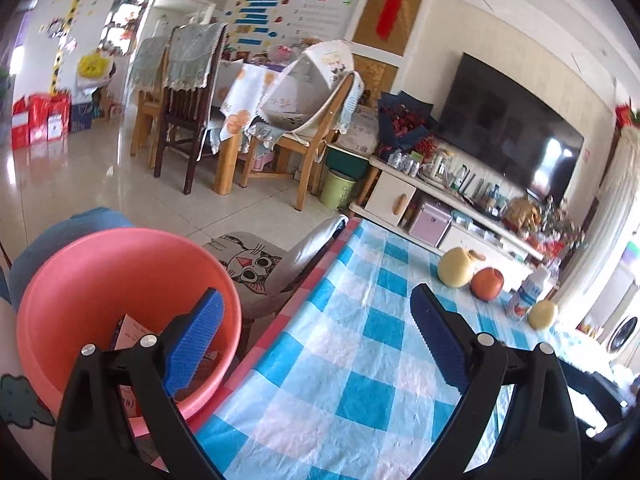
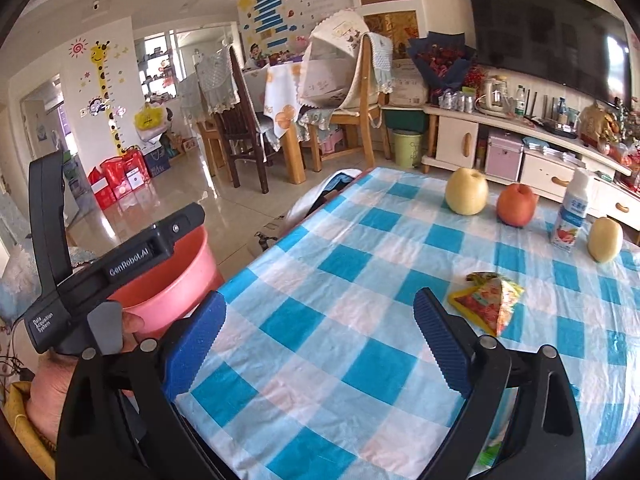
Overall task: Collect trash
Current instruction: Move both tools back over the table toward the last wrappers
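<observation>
**Checked table, pink bin at its edge, one wrapper left on the cloth**

A bright living room with glossy floor tiles surrounds a table (image 2: 360, 280) covered in a blue-and-white checked cloth with a pink border. Beyond it stand wooden dining chairs (image 1: 188, 92) draped in cloth, a green wastebasket (image 1: 339, 190) on the floor, and a low white TV cabinet (image 2: 532, 148) under a dark television (image 2: 548, 32).

Along the far side of the table sit a pale yellow pear (image 2: 466, 191), a red apple (image 2: 516, 205), a small yoghurt bottle (image 2: 571, 212) and a second pale fruit (image 2: 605, 239), all standing apart from one another.

The trash still on the table is a crumpled colourful wrapper (image 2: 486, 302), lying near the right gripper's outer finger, with nothing between them but bare cloth.

A pink bucket (image 1: 80, 280) stands off the table's left edge, beside a cushion with a cartoon cat face (image 1: 250, 266). Paper scraps (image 1: 132, 328) lie inside it.

The left gripper (image 1: 316, 344) hovers with one finger over the bucket's mouth and the other over the cloth; its jaws are spread wide and empty. The right gripper (image 2: 320, 332) is likewise released, holding nothing, above the table. In the right wrist view, a hand (image 2: 52, 384) grips the left device's handle.
</observation>
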Demonstrator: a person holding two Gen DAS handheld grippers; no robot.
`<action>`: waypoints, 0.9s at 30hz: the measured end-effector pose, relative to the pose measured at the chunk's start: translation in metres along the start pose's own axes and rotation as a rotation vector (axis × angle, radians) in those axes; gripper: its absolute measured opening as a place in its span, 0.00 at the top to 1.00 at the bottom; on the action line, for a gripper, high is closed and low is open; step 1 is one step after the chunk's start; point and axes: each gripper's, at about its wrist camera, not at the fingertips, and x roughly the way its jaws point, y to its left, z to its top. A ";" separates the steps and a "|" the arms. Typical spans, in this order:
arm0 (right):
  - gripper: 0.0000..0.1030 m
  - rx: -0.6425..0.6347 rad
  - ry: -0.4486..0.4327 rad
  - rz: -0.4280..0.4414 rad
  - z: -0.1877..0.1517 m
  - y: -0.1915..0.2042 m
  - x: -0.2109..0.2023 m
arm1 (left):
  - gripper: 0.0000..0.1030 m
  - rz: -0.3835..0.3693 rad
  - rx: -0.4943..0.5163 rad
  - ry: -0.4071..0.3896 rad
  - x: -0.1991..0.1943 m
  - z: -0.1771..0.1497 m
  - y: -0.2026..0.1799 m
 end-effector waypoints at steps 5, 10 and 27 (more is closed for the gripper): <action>0.08 0.042 -0.044 -0.023 -0.004 -0.026 -0.024 | 0.08 -0.009 0.077 -0.009 -0.006 -0.006 -0.022; 0.08 0.085 -0.090 -0.034 -0.005 -0.049 -0.043 | 0.08 -0.039 0.125 -0.019 -0.011 -0.014 -0.042; 0.07 0.113 -0.175 -0.084 -0.018 -0.103 -0.082 | 0.08 -0.135 0.327 -0.056 -0.030 -0.052 -0.113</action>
